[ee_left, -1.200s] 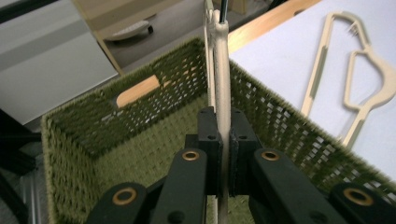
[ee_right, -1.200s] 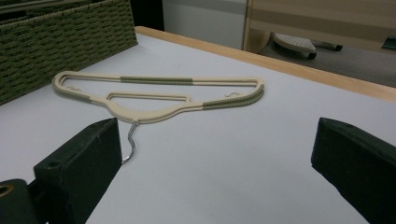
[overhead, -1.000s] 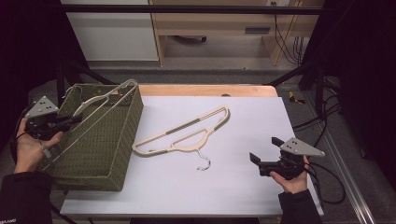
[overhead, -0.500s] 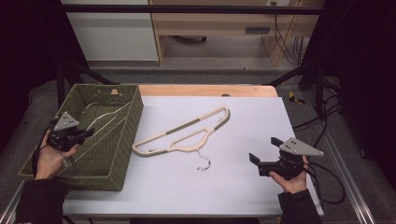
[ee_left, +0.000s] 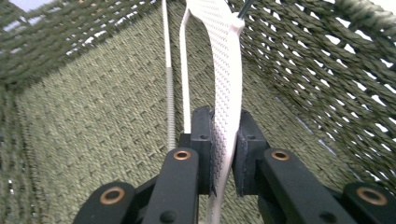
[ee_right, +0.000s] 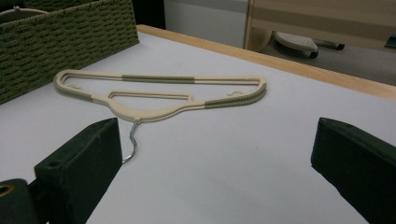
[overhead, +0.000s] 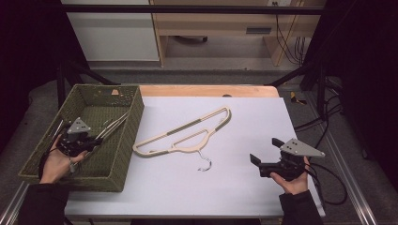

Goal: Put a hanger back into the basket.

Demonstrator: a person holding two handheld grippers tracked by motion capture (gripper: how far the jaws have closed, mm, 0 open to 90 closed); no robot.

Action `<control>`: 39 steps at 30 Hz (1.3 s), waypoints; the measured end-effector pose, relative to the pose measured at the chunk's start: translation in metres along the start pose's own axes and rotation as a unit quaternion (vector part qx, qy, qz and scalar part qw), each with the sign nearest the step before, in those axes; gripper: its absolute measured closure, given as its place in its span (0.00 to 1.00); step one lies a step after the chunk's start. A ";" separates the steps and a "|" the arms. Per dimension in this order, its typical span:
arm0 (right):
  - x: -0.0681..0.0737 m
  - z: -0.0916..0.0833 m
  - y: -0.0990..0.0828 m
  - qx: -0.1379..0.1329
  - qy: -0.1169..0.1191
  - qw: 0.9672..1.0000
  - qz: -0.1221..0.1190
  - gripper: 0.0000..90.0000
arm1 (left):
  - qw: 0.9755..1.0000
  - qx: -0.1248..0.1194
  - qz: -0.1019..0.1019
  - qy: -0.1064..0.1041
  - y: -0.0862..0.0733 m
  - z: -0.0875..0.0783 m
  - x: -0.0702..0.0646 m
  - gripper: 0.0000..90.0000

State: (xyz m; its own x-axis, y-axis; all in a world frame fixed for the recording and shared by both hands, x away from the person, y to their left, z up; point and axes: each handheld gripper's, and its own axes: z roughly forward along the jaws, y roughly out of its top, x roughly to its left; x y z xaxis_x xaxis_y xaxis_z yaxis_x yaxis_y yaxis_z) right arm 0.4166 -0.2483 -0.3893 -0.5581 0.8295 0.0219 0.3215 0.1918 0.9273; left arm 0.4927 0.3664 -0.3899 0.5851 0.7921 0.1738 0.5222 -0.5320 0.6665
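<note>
Two hangers: one in the basket, one on the table
High view, left gripper [overhead: 96,139]: held in the person's left hand [overhead: 58,161] inside the green woven basket [overhead: 123,154], low over its floor, with a pale hanger [overhead: 115,125] running from its jaws up toward the basket's right wall
High view, basket: at the left end of the white table [overhead: 244,140], flat on it
High view, second hanger [overhead: 183,133]: cream with green grip strips, lying flat near the middle of the table, its metal hook [overhead: 205,164] turned toward the person
High view, right gripper [overhead: 265,157]: in the right hand [overhead: 293,180] at the table's near right, well apart from the second hanger, its jaws pointing toward it
Left gripper view, grip: the jaws have just been opening a little, yet a pad [ee_left: 202,140] on each side is against the white perforated strip of the pale hanger [ee_left: 226,84]; the strip stands upright between them
Left gripper view, surroundings: woven basket wall [ee_left: 327,79] on each side, a thin bar [ee_left: 169,79] of the hanger just beside the strip
Right gripper view, jaws: spread wide apart with nothing between them
Right gripper view, second hanger [ee_right: 159,93]: flat on the table ahead, the basket [ee_right: 65,42] beyond it at upper left
</note>
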 end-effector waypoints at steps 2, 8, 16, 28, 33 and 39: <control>0.000 0.000 0.000 0.000 0.001 1.000 0.000 0.03 | 1.000 0.008 -0.001 -0.008 0.000 0.001 -0.002 0.87; 0.001 0.001 0.000 0.002 0.003 1.000 0.001 0.03 | 1.000 0.015 -0.006 -0.014 0.000 0.003 -0.006 0.82; 0.003 0.003 -0.001 0.002 0.005 1.000 0.000 0.03 | 1.000 0.007 0.001 -0.007 0.002 -0.004 -0.009 0.66; 0.005 0.002 0.001 -0.002 0.010 1.000 0.000 0.03 | 0.996 -0.089 -0.028 0.011 0.009 -0.040 -0.013 0.52; 0.008 0.002 0.003 -0.006 0.014 1.000 0.000 0.03 | 0.988 -0.146 -0.051 0.011 0.018 -0.054 -0.022 0.40; 0.015 0.008 0.008 -0.008 0.021 1.000 -0.004 0.03 | 0.979 -0.197 -0.046 0.002 0.035 -0.062 -0.050 0.24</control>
State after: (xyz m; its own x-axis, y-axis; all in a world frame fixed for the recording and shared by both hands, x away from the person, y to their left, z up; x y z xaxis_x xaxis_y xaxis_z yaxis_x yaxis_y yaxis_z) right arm 0.4172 -0.2303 -0.3846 -0.5926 0.8049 0.0309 0.3050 0.1887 0.9335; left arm 0.4434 0.3267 -0.3303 0.5431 0.8335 0.1018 0.2922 -0.3013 0.9077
